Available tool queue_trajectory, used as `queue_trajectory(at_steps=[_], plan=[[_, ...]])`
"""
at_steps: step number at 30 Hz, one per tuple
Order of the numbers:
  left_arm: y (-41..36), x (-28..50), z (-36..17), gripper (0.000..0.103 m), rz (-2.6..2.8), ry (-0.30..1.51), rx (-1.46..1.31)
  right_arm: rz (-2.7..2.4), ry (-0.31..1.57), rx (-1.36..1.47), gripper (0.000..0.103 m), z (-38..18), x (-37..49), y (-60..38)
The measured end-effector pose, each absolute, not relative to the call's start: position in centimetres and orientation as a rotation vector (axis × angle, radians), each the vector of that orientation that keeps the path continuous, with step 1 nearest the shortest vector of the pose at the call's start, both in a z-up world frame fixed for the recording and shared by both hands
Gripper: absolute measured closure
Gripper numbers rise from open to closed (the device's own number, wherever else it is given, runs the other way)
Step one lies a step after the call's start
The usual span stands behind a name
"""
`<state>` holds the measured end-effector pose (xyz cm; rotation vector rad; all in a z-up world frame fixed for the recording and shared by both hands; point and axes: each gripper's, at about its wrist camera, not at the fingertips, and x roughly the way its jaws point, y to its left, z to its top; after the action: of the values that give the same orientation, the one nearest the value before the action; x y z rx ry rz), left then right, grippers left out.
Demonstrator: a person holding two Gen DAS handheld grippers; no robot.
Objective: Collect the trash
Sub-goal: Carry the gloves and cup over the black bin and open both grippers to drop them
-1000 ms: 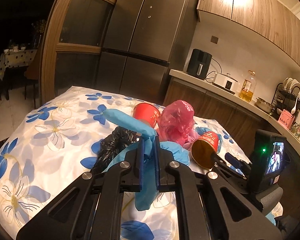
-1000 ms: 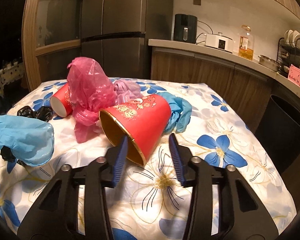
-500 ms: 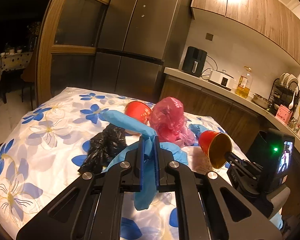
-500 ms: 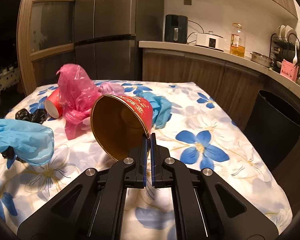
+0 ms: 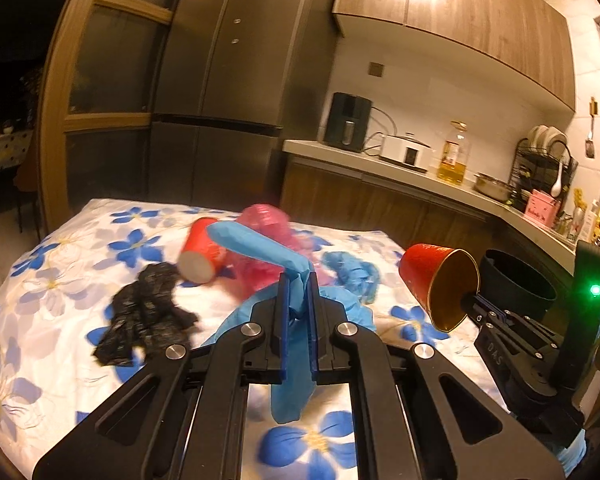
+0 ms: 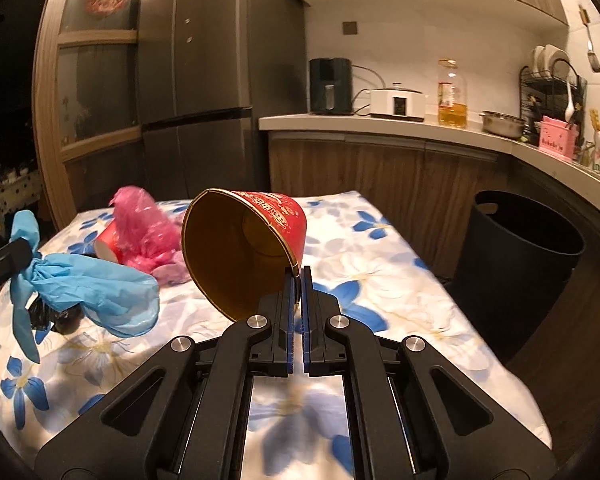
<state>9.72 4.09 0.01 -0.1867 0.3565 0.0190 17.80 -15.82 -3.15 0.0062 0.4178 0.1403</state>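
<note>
The right tool (image 6: 298,276) is clamped on the rim of the red cup (image 6: 256,240), lifted off the surface (image 6: 400,280) near its right edge, beside the bin (image 6: 520,264). The left tool (image 5: 298,288) pinches a blue glove (image 5: 260,248) aloft, presumably for dumping.

Both wrist views look low across the floral table (image 5: 60,280) toward the kitchen counter (image 6: 380,124).

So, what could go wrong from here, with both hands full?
The right gripper pinches the cup only by its thin rim, so it might swing or slip before reaching the bin. The glove in the left gripper hangs loose and may snag the trash below.
</note>
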Motion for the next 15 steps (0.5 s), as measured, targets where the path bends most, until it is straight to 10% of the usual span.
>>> queue_trajectory(at_steps=[15], plan=[[-6.7,14.9,2.3,0.097,-0.16,0.308,-0.092,-0.022,0.36,0.067,0.1,-1.3,16.9,-25.7]])
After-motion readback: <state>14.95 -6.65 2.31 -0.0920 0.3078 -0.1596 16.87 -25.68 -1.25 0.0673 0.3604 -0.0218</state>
